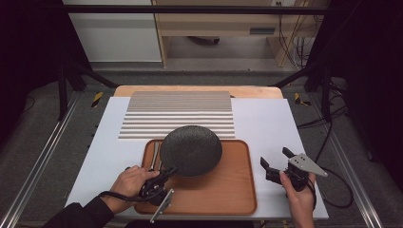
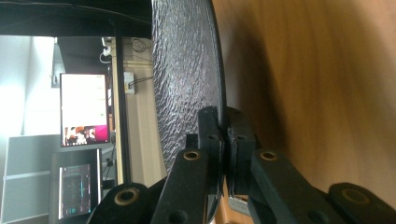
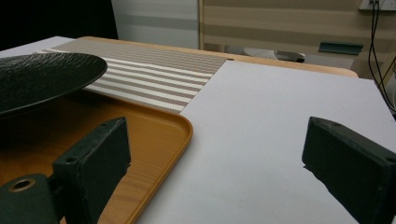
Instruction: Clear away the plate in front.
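Note:
A dark textured plate (image 1: 191, 149) hangs tilted above the wooden tray (image 1: 228, 190), its near-left rim pinched by my left gripper (image 1: 170, 172). In the left gripper view the plate (image 2: 187, 79) stands on edge with the two black pads (image 2: 209, 128) pressed on its rim, the tray (image 2: 317, 84) behind it. My right gripper (image 1: 276, 160) rests open over the white table to the right of the tray, nothing between its fingers (image 3: 100, 154). The right gripper view shows the plate (image 3: 42, 77) lifted over the tray (image 3: 154, 135). Cutlery (image 1: 155, 161) lies on the tray under the plate's left edge.
A striped placemat (image 1: 179, 114) lies behind the tray on the white table cover (image 1: 266, 123). A black frame and metal rails flank the table. Cables trail on the floor at the right. Monitors (image 2: 84, 109) glow in the background of the left gripper view.

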The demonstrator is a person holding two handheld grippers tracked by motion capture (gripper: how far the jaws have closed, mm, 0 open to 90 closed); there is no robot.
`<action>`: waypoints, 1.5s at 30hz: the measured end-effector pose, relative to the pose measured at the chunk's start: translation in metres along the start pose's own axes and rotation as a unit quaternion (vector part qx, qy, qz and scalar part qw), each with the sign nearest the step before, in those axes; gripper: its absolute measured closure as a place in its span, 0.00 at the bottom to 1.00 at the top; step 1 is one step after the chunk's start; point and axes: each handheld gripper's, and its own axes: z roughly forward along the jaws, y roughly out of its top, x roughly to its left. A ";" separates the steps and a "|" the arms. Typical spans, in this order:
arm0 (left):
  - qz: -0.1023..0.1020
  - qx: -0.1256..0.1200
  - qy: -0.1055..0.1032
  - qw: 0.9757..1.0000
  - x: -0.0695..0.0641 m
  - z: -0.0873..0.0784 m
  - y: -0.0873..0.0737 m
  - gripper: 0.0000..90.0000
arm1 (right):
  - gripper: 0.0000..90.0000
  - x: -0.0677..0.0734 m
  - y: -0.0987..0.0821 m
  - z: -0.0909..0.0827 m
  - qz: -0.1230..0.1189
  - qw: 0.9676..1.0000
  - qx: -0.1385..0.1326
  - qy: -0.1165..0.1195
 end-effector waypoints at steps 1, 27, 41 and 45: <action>0.002 0.000 0.000 1.000 0.000 0.000 0.001 0.97 | 0.09 0.000 0.000 0.000 0.001 1.000 0.000 0.000; 0.006 -0.007 -0.013 1.000 -0.009 -0.004 0.007 0.97 | 0.09 -0.001 -0.001 0.002 0.003 1.000 0.003 0.000; 0.005 -0.015 -0.018 1.000 -0.013 -0.014 0.017 0.96 | 0.09 -0.001 0.000 0.001 0.004 1.000 0.002 0.000; 0.010 -0.017 -0.019 1.000 -0.014 -0.018 0.019 0.96 | 0.09 -0.001 0.000 0.002 0.000 1.000 0.002 0.000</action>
